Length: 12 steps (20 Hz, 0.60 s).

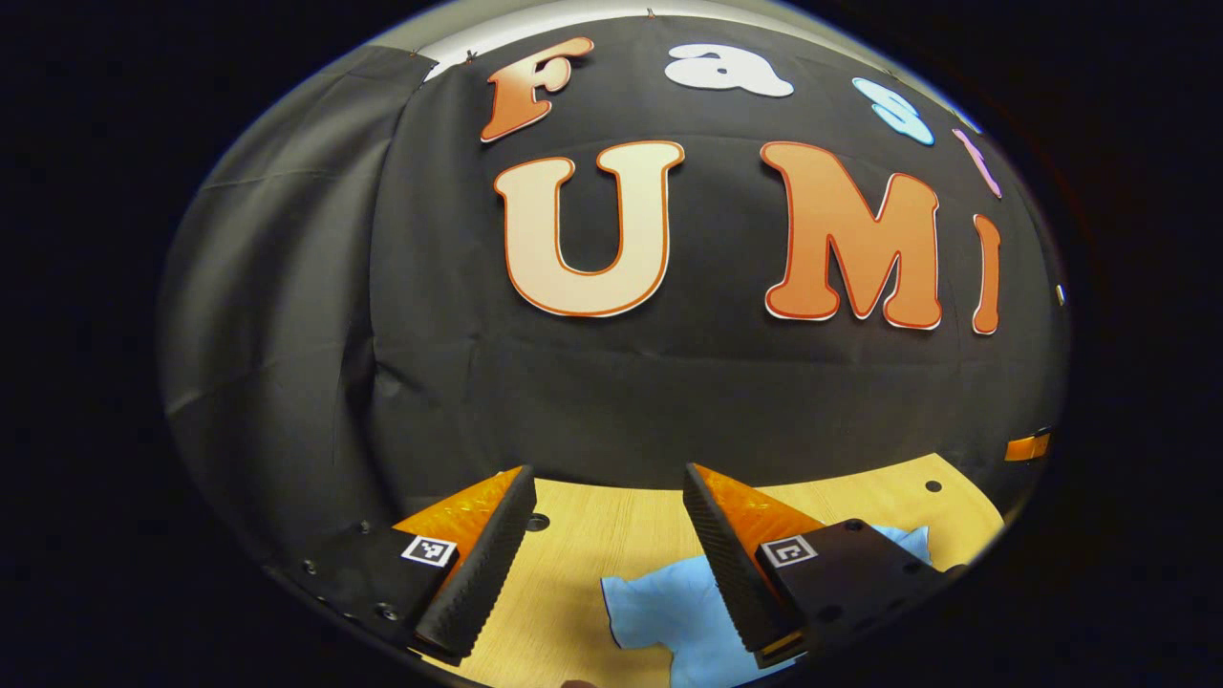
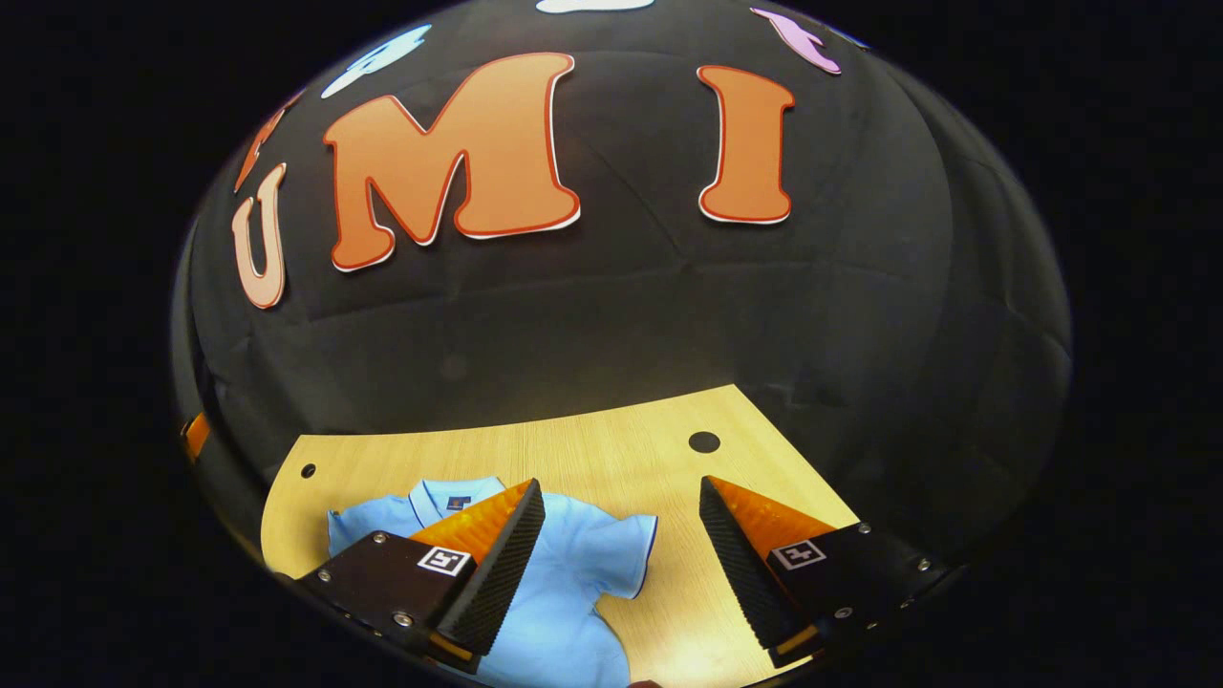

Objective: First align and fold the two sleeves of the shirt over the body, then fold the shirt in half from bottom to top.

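— What do we have under the left gripper (image 1: 607, 554)?
— Its ribbed fingers gape wide with nothing between them. The light-blue shirt (image 1: 669, 616) lies flat on the pale wood-grain worktop (image 1: 583, 535), partly beneath our right-hand finger.

— And the right gripper (image 2: 621, 564)?
— Spread wide too, holding nothing. The shirt (image 2: 564, 583), soft knit with a collar (image 2: 449, 497) and short sleeve (image 2: 631, 554), lies below our left-hand finger; a round hole (image 2: 704, 441) sits ahead.
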{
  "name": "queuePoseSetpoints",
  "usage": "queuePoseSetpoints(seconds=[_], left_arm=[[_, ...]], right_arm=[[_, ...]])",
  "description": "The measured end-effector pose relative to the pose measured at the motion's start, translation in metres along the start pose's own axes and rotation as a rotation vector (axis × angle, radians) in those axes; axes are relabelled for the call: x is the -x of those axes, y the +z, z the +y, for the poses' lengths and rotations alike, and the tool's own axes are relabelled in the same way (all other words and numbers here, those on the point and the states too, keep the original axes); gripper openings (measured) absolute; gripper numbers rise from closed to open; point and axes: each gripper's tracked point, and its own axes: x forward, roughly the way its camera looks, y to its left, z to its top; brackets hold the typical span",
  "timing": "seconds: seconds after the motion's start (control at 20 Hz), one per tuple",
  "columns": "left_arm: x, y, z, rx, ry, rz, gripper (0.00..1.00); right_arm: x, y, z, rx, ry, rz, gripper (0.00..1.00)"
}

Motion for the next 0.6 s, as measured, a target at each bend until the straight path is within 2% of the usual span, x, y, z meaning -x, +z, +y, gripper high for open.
queuePoseSetpoints(seconds=[0.2, 0.25, 0.35, 0.55, 0.6], left_arm=[[-0.002, -0.003, 0.005, -0.003, 0.008, 0.005, 1.0], [-0.003, -0.004, 0.006, -0.007, 0.012, 0.009, 0.97], [-0.003, -0.003, 0.009, -0.013, 0.015, 0.006, 1.0], [-0.004, -0.001, 0.013, -0.029, 0.021, 0.007, 0.97], [-0.005, 0.0, 0.013, -0.032, 0.023, 0.006, 1.0]], right_arm=[[-0.023, -0.01, 0.004, -0.016, 0.005, 0.103, 0.99], [-0.03, -0.011, 0.004, -0.014, 0.006, 0.125, 0.99], [-0.047, -0.016, -0.002, 0.014, -0.005, 0.173, 0.98], [-0.074, -0.035, -0.013, 0.016, -0.024, 0.288, 0.98], [-0.083, -0.043, -0.015, 0.011, -0.024, 0.324, 0.98]])
